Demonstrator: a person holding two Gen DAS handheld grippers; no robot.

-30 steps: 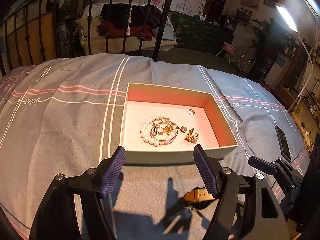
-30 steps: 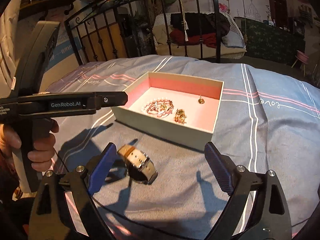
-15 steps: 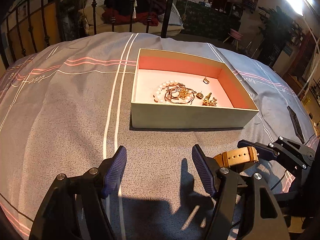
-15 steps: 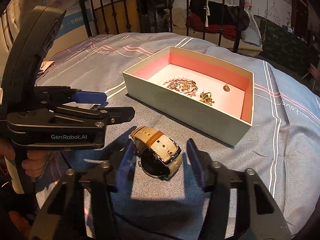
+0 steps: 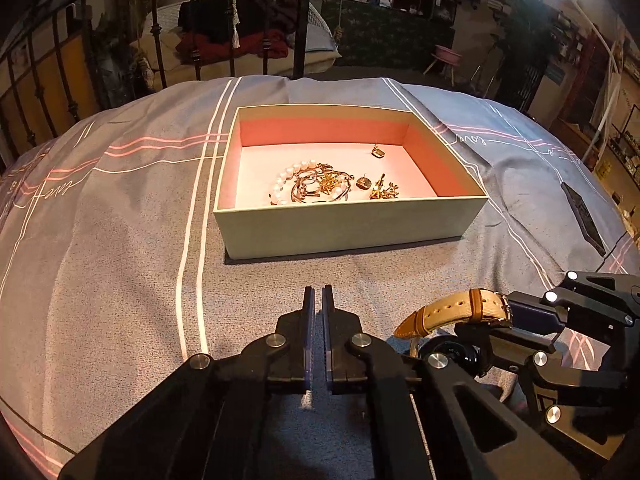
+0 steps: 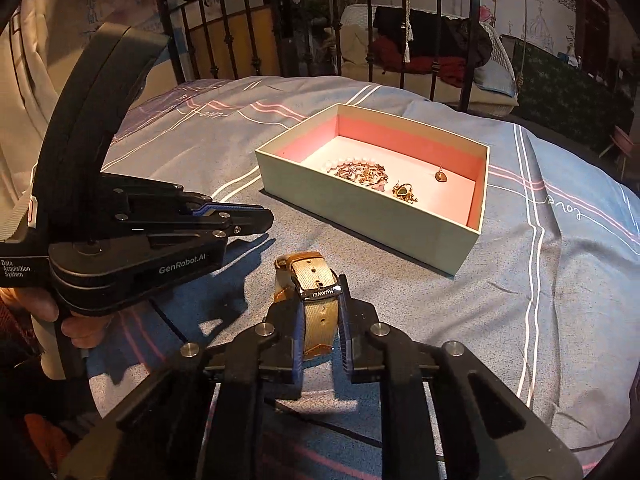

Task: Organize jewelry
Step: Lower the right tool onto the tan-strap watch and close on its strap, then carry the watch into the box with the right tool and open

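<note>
A watch (image 6: 318,300) with a tan strap and black case stands on edge between the fingers of my right gripper (image 6: 320,292). The jaws are closing and the pads press on its strap, just above the grey bedspread. In the left wrist view the same watch (image 5: 456,312) shows at the lower right. My left gripper (image 5: 316,300) is shut with nothing in it and hovers in front of the box. The open box (image 5: 348,232) has a pink inside and holds a pearl bracelet (image 5: 286,184), tangled gold pieces (image 5: 384,191) and a small earring (image 5: 377,153).
The bed's black iron frame (image 5: 304,20) rises behind the box. A flat black device (image 5: 582,216) lies on the bedspread at the right. A person's hand (image 6: 80,328) holds the left gripper's handle at the left of the right wrist view.
The left jaws went from wide open to shut on nothing, and the gripper sank a little. The right jaws closed in from both sides onto the watch, which now stands on edge.
</note>
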